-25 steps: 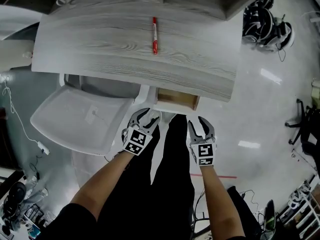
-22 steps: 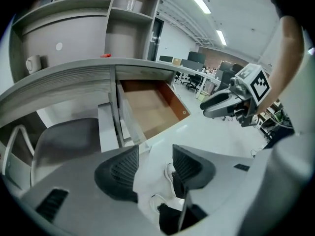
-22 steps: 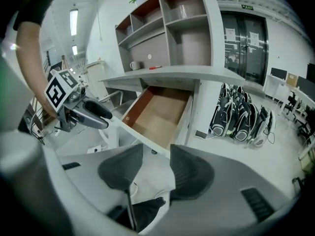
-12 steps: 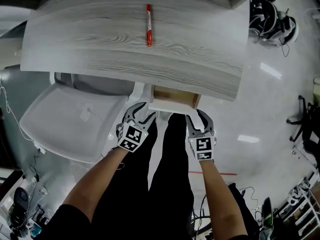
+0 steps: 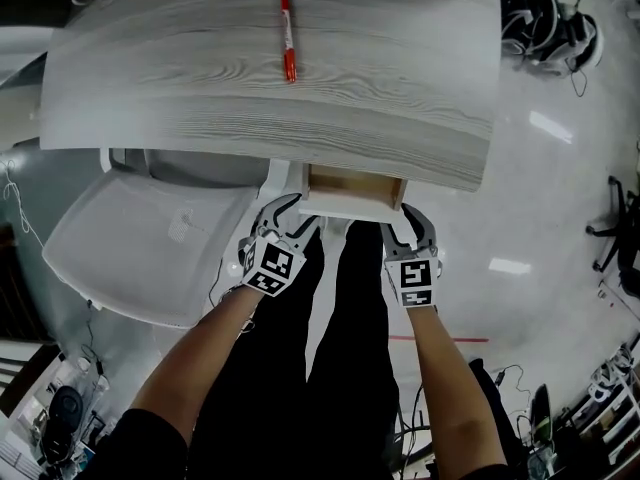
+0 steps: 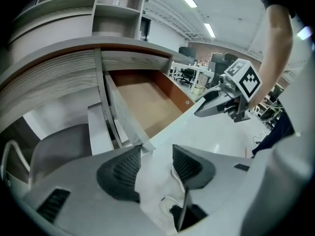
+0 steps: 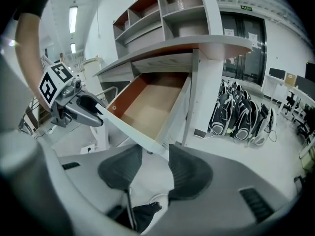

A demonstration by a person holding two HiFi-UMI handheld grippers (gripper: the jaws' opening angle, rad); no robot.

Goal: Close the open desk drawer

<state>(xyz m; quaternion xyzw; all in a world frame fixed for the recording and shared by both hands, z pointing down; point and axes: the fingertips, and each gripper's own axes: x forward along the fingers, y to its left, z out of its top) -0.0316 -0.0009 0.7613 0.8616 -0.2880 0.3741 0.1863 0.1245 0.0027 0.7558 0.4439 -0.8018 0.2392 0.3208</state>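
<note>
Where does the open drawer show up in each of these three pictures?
Head view: the drawer is at centre, poking out from under the desk top.
Left gripper view: just above centre, its brown floor showing, seen from a front corner.
Right gripper view: centre-left, seen from the other front corner.
Shared landmark: the grey wood-grain desk top, directly above the drawer in all three.

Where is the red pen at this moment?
In the head view, the red pen lies on the desk top, upper middle, slightly left of and beyond the open drawer.
</note>
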